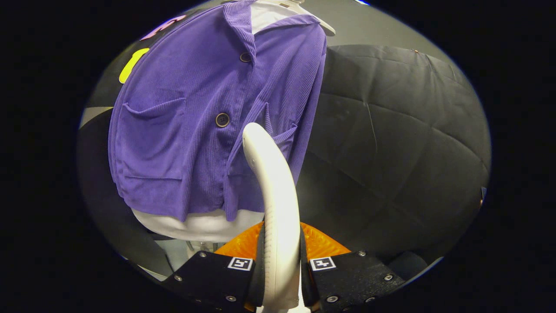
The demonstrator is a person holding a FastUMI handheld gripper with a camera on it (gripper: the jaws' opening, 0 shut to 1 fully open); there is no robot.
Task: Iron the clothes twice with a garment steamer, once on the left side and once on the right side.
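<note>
The claw [281, 265] is clamped on the white steamer [273, 191]. Its long body stands up and curves far toward the purple shirt [182, 117], which hangs just beyond. A white shirt [204, 225] peeks out below.

A recording booth: creased black cloth wall [391, 130] beyond the jaws, with a purple shirt [195, 117] hung on a hanger [319, 21] before it

Hung beyond and right of the fingers: a creased black cloth wall [391, 130]; above it, a plain grey surface [369, 26].
</note>
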